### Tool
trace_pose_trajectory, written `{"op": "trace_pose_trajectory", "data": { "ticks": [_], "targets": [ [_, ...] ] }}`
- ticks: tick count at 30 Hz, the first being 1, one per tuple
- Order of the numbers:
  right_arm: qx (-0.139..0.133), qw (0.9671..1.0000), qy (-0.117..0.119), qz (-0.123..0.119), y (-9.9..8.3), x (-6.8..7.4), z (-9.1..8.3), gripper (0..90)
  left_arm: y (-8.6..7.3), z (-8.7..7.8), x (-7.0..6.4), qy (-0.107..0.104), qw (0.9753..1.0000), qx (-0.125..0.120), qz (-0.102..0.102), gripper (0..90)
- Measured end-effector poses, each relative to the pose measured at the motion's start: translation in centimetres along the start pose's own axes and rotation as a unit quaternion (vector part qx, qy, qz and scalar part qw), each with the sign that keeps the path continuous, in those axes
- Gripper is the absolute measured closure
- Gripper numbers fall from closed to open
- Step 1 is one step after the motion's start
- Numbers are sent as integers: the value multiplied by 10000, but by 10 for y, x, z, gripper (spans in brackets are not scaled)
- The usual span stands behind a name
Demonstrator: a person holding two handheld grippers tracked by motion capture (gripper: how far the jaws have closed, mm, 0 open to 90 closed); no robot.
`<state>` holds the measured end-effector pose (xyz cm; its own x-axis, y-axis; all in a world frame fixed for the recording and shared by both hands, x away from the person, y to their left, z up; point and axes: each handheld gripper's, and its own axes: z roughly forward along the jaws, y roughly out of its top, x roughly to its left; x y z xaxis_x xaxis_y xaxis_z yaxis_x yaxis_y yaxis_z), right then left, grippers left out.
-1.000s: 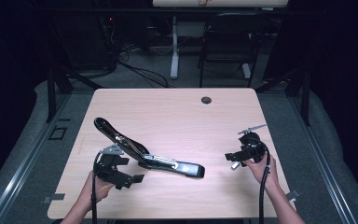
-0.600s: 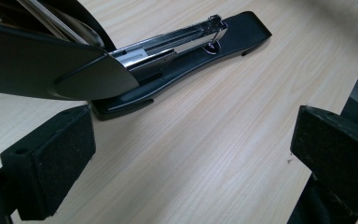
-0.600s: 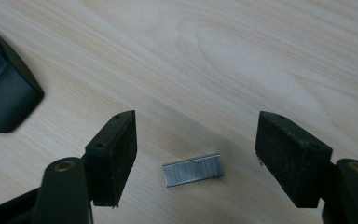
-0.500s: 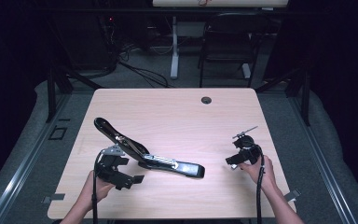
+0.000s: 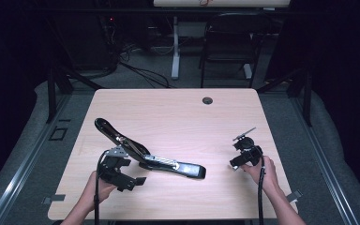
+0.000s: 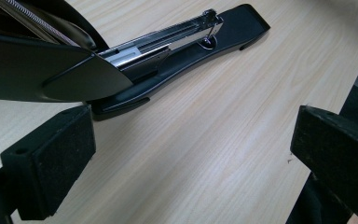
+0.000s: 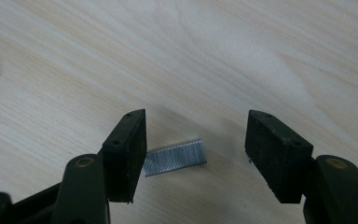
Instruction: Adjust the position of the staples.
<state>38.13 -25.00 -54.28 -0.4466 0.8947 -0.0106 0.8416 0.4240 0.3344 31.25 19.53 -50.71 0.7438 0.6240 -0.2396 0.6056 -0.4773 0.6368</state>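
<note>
Open stapler near the desk's front-left, staple strip near its front-right, both my grippers released.

My left gripper [image 5: 140, 180] sits near the front edge of the desk [image 5: 178, 112] toward its left corner, its 2 jaws spread wide and grasping nothing; the black stapler [image 5: 150, 159] lies just beyond it, hinged open, its top arm tilted up toward the left edge and its base flat, pointing toward the desk's middle; in the left gripper view the metal staple channel [image 6: 168, 39] lies exposed along the base; my right gripper [image 7: 196, 154] is near the right edge, jaws apart, straddling a strip of staples [image 7: 175, 157] flat on the wood; the strip's left end lies by the left jaw, contact unclear.
</note>
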Motion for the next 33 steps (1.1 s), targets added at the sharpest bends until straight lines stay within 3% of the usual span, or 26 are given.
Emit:
{"op": "trace_pose_trajectory", "data": {
  "ticks": [10,18,28,33],
  "targets": [
    [206,9997,-99,-97,-2,-3,-3,450,0,0,0,67,10000,27,14,1],
    [216,9997,-58,122,-5,-10,-4,559,0,1,-2,99,9998,141,118,1],
    [28,9989,338,329,-4,-12,-3,691,0,3,-4,159,9994,239,205,1],
    [31,9986,361,372,-3,-12,-2,716,1,3,-4,172,9992,272,233,1]
  ]
}}
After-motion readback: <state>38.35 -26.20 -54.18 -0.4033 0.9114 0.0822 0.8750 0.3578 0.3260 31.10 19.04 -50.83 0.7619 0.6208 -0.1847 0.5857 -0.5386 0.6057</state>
